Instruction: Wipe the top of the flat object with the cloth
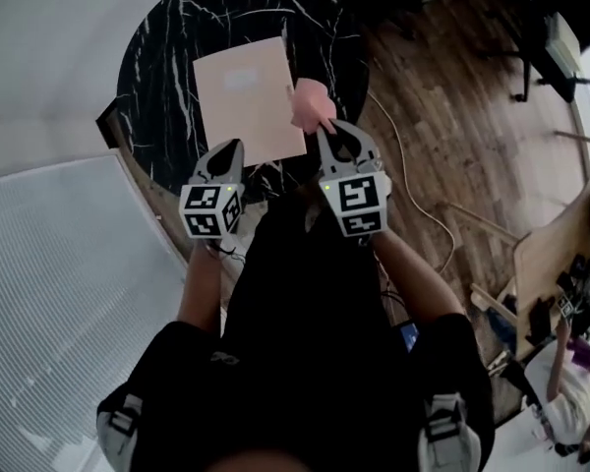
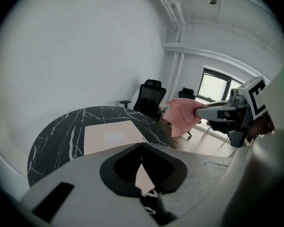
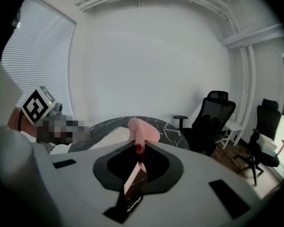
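Round black marble bench (image 1: 157,57) carries the flat beige board (image 1: 246,96) near its middle. The pink cloth (image 1: 313,106) is at the board's right edge, pinched in the right gripper (image 1: 329,131) and apparently lifted clear of the surface. The left gripper (image 1: 232,147) is pressed together and empty at the board's near-left corner. Reads as pre-wipe: next, lower the cloth flat and sweep left. No legible print, only the cube markers (image 1: 212,211).

The left tongs (image 1: 233,147) and right tongs (image 1: 326,132) point forward side by side. The left is pinched together on nothing; the right clamps the pink cloth (image 1: 311,102).
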A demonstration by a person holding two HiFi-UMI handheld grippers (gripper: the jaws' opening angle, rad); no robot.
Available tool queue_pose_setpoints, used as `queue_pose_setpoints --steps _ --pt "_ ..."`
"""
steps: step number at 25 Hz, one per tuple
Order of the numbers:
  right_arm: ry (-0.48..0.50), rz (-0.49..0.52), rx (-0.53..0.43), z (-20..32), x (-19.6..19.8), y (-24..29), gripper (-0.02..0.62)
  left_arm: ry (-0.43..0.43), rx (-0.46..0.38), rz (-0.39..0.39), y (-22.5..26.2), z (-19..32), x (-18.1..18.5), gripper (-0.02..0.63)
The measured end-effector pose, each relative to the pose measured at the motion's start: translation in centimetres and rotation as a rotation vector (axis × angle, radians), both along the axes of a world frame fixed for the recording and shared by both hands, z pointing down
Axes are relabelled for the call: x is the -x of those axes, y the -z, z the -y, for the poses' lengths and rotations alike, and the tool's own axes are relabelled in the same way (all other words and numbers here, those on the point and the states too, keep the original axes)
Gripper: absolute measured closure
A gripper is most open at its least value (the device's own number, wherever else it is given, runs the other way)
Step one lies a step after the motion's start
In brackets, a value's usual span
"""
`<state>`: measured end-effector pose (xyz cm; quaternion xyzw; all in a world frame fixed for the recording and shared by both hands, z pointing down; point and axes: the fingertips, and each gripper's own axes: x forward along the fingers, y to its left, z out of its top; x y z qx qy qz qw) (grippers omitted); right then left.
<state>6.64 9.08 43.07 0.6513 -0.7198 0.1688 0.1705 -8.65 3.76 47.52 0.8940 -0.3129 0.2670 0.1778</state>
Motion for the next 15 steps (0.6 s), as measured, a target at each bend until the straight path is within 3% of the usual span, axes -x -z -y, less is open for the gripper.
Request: queue_pose_setpoints --steps 7,12,15 --pt "-0.167 0.014 0.251 -0.1 0.0 -8.7 0.583 -0.213 0.089 0.063 -5.6 3.3 -1.0 0.606" --pt "-0.201 0.040 0.372 -1.1 0.3 -13.4 0.583 -0.274 0.141 0.085 -8.1 3.6 -2.3 0.607" --pt "-0.189 0.112 0.455 -1.5 0.6 -16.4 0.581 -0.276 0.162 0.097 -9.3 3.9 -2.9 0.606"
